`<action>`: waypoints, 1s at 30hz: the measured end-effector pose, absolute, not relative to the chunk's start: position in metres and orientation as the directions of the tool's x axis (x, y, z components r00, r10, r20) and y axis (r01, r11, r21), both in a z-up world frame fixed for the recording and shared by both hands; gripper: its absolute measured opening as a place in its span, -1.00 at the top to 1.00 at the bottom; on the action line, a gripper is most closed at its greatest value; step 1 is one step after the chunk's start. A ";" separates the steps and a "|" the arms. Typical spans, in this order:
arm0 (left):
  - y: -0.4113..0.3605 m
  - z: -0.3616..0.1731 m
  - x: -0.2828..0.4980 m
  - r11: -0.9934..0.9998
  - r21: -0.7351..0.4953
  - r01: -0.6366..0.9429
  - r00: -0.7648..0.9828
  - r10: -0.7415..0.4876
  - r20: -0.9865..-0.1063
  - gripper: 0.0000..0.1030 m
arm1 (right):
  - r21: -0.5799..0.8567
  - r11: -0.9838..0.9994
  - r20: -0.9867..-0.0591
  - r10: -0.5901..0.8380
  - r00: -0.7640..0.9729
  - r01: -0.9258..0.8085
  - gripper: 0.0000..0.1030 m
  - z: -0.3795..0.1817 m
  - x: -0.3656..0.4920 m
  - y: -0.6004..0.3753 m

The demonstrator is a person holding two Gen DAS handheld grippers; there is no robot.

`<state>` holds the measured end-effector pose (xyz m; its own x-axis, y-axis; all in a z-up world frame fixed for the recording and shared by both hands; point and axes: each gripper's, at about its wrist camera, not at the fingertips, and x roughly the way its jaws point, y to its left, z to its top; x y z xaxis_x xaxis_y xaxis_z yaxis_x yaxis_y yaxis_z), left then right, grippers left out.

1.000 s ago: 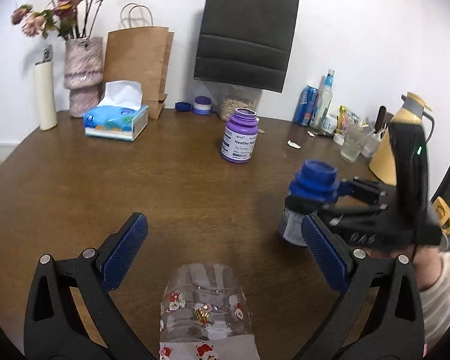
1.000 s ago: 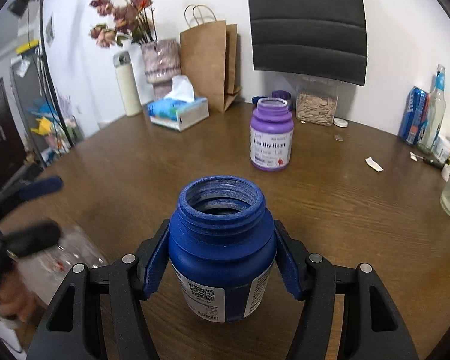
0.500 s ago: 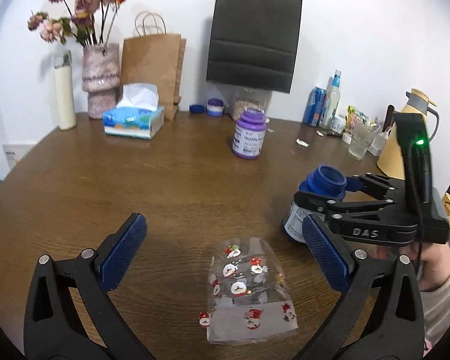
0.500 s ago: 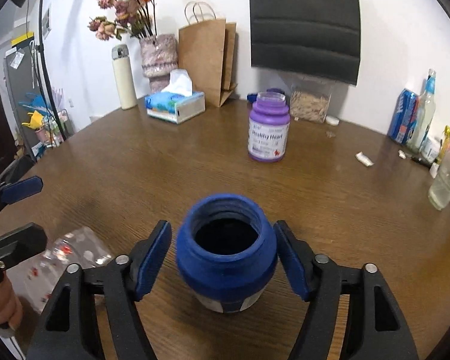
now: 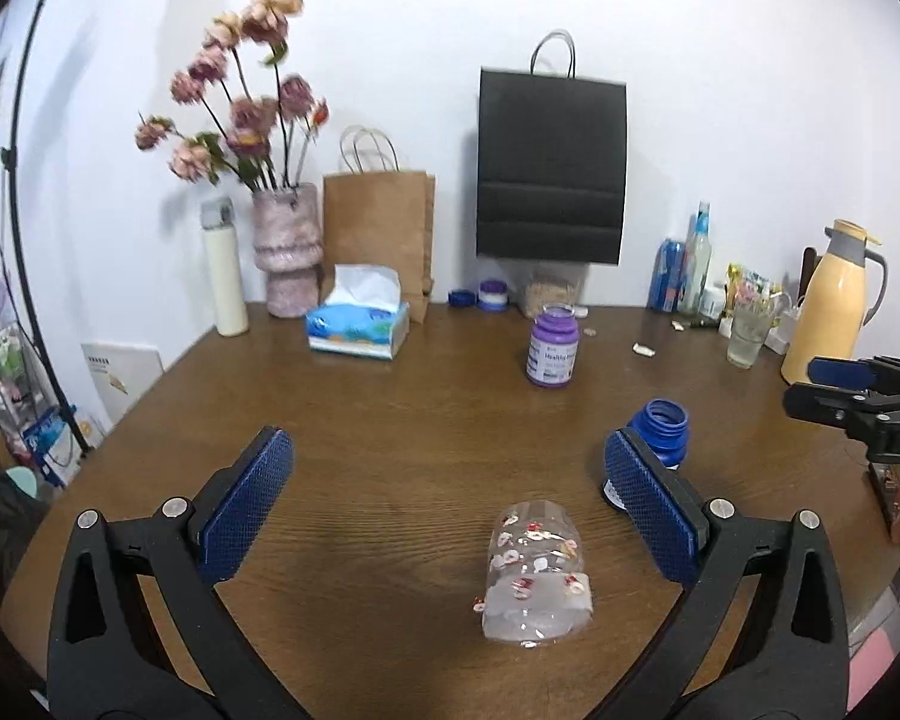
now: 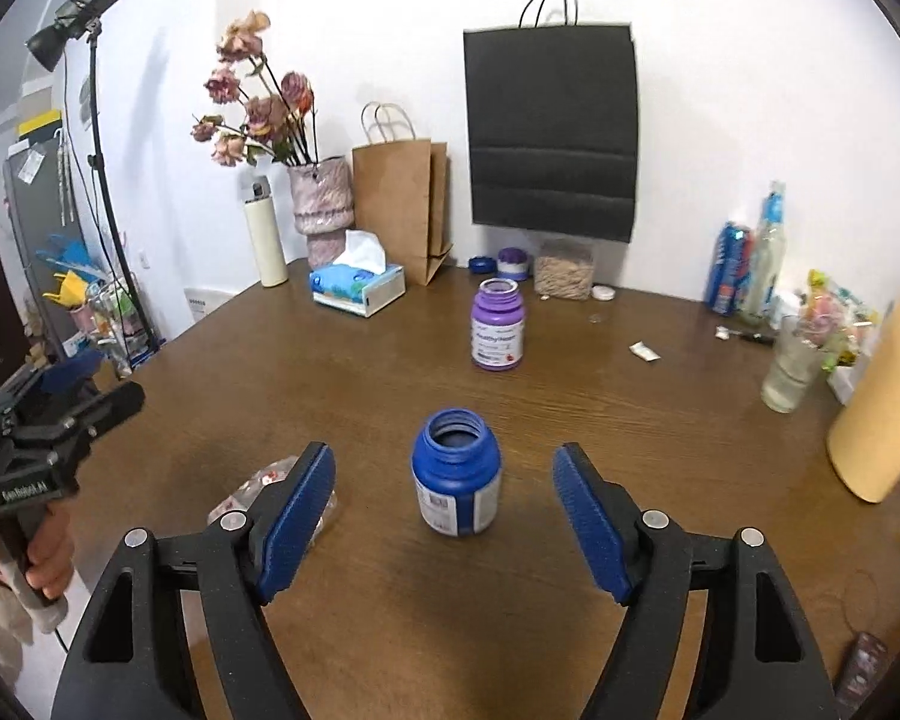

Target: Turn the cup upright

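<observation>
A clear plastic cup (image 5: 534,570) with small red and white prints lies on its side on the brown table, its mouth toward me. My left gripper (image 5: 450,498) is open and empty, held back from the cup, which lies between its fingers and closer to the right one. In the right wrist view the cup (image 6: 252,489) shows partly behind the left finger. My right gripper (image 6: 444,516) is open and empty, pulled back from an upright, lidless blue bottle (image 6: 456,489). The blue bottle (image 5: 660,426) also shows in the left wrist view.
A purple bottle (image 5: 552,348) stands mid-table. A tissue box (image 5: 357,324), flower vase (image 5: 287,252), white flask (image 5: 225,270) and paper bags (image 5: 378,240) line the back. A glass (image 5: 747,336), cans and a yellow jug (image 5: 834,306) stand at the right.
Both grippers have pulled back and up. The right gripper has opened and let go of the blue bottle, which now stands on the table. The cup still lies on its side.
</observation>
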<state>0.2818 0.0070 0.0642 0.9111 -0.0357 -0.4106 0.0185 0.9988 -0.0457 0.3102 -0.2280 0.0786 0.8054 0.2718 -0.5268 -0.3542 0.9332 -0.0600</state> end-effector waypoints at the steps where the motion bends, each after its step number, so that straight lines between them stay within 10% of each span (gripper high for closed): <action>1: 0.007 0.066 0.275 0.999 -0.039 0.017 0.915 -0.031 -0.402 -1.00 | -0.067 0.935 -0.521 0.265 0.811 -0.348 -0.55 0.081 0.303 -0.229; 30: 0.013 0.026 0.135 0.998 -0.032 0.050 0.957 -0.057 -0.283 -1.00 | -0.131 0.940 -0.312 0.264 0.913 -0.316 -0.56 0.037 0.157 -0.232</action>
